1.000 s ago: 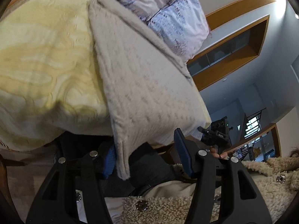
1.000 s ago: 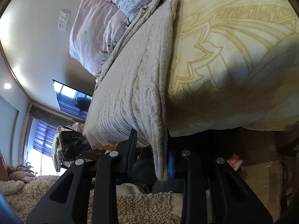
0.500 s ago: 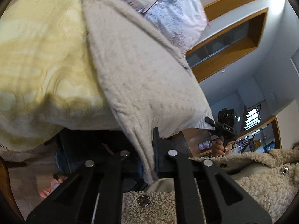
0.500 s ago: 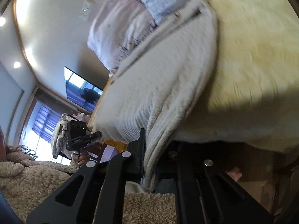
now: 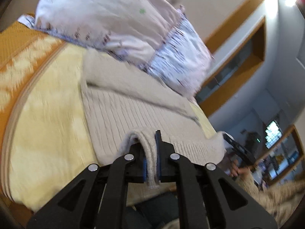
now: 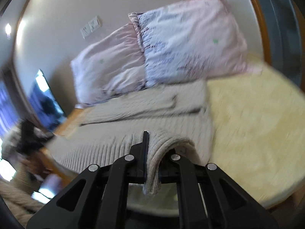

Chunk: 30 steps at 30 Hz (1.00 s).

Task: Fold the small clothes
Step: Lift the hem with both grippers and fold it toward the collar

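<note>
Both grippers, left (image 5: 151, 152) and right (image 6: 154, 152), have clamped their fingers on the beige sweater (image 5: 133, 112) hem, now lifted above the bed (image 5: 47, 133).

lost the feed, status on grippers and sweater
Left gripper and right gripper both shut on beige knit sweater hem. Sweater on yellow bedspread. Pillows beyond, nothing blocking.

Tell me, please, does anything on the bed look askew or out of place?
Nothing stands out. The sweater lies flat on the bedspread below the pillows; its near hem is pinched in the left gripper and the right gripper, bunching there. The frames are blurred.
</note>
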Each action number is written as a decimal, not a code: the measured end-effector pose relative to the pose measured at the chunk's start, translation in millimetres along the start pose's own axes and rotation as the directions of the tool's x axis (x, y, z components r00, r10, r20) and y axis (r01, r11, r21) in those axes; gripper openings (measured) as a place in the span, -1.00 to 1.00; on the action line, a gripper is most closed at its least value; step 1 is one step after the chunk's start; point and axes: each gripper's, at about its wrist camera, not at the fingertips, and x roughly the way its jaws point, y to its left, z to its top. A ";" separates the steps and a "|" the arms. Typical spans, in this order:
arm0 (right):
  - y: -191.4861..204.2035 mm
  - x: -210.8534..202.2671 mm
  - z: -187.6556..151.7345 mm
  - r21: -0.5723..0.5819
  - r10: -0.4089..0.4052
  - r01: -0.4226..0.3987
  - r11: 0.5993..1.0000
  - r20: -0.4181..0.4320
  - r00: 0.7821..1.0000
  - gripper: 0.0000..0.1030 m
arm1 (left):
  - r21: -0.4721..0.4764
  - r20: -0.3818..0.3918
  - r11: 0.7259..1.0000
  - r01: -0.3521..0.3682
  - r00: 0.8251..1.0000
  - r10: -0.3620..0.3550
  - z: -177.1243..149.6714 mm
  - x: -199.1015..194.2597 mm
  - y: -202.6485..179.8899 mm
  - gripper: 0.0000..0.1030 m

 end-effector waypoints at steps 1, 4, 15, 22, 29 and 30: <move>2.9 4.2 4.5 -0.033 -0.034 0.035 0.999 0.014 0.999 -0.85 | -0.012 0.009 0.999 -0.041 0.999 0.041 12.7 5.7 0.6 -0.86; 7.0 20.7 20.1 -0.092 -0.123 0.127 0.988 0.052 0.991 -0.85 | -0.001 0.019 0.994 -0.109 0.994 0.109 38.9 21.7 0.1 -0.87; -0.2 53.4 50.2 -0.057 -0.185 0.193 0.980 0.111 0.976 -0.85 | -0.021 0.015 0.984 -0.179 0.984 0.179 101.6 60.7 -5.2 -0.87; 3.0 61.5 80.8 -0.051 -0.176 0.187 0.981 0.173 0.969 -0.85 | 0.014 0.057 0.979 -0.205 0.977 0.204 133.1 67.8 -12.7 -0.87; -10.3 95.1 96.7 0.018 -0.199 0.199 0.980 0.149 0.969 -0.85 | 0.023 0.060 0.971 -0.238 0.970 0.236 164.2 97.0 -5.9 -0.87; -15.5 102.2 96.8 0.038 -0.200 0.197 0.980 0.130 0.971 -0.85 | 0.012 0.048 0.970 -0.244 0.969 0.244 166.7 105.7 -0.6 -0.87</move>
